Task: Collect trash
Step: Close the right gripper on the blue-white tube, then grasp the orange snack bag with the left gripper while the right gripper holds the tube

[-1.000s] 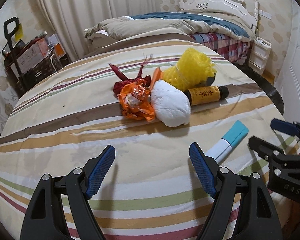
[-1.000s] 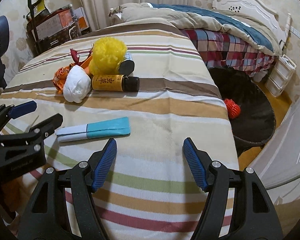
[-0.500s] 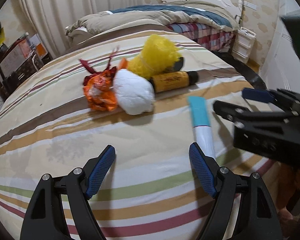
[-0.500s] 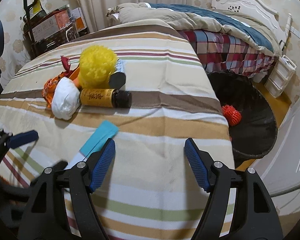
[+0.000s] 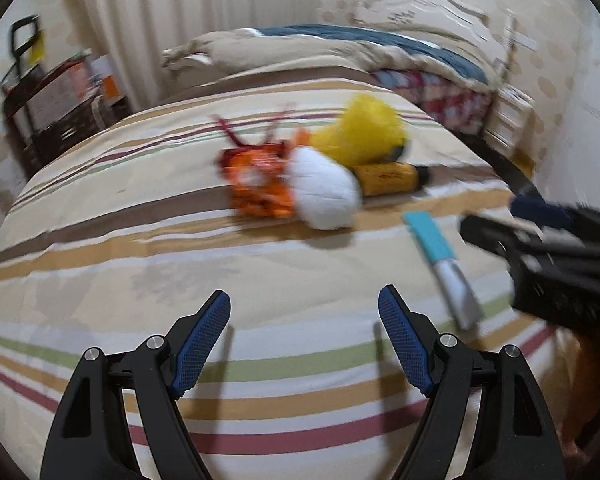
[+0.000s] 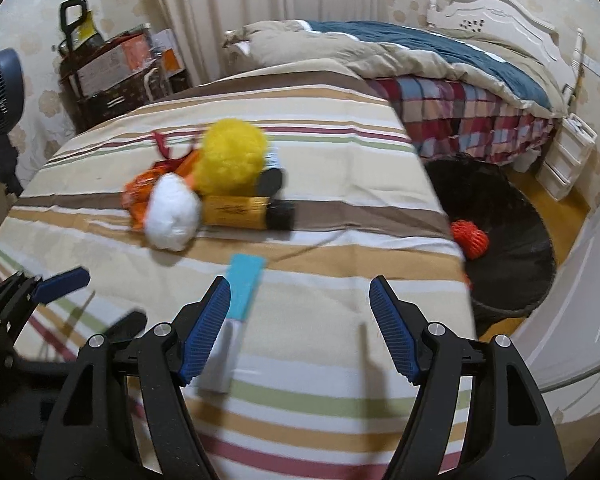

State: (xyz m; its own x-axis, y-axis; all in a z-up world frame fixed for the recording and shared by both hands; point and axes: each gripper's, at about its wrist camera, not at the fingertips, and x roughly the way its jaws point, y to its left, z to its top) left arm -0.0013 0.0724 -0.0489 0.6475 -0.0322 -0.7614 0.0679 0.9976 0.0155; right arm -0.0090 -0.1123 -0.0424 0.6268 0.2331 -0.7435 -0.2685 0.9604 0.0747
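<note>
Trash [image 6: 204, 196] sits ahead of both empty, wide-open grippers. Right gripper [image 6: 300, 316] hangs over the blue-white tube [image 6: 236, 312]; next, I think, it must drop and pinch it.

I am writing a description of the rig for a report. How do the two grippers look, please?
Both look alike. The left gripper and right gripper each have two black, angular plastic fingers with triangular cut-outs and round silver bolts at the joints. The pads are blue with a fine ridged texture. No cables, sleeves or hands show. No markings are readable now.
</note>
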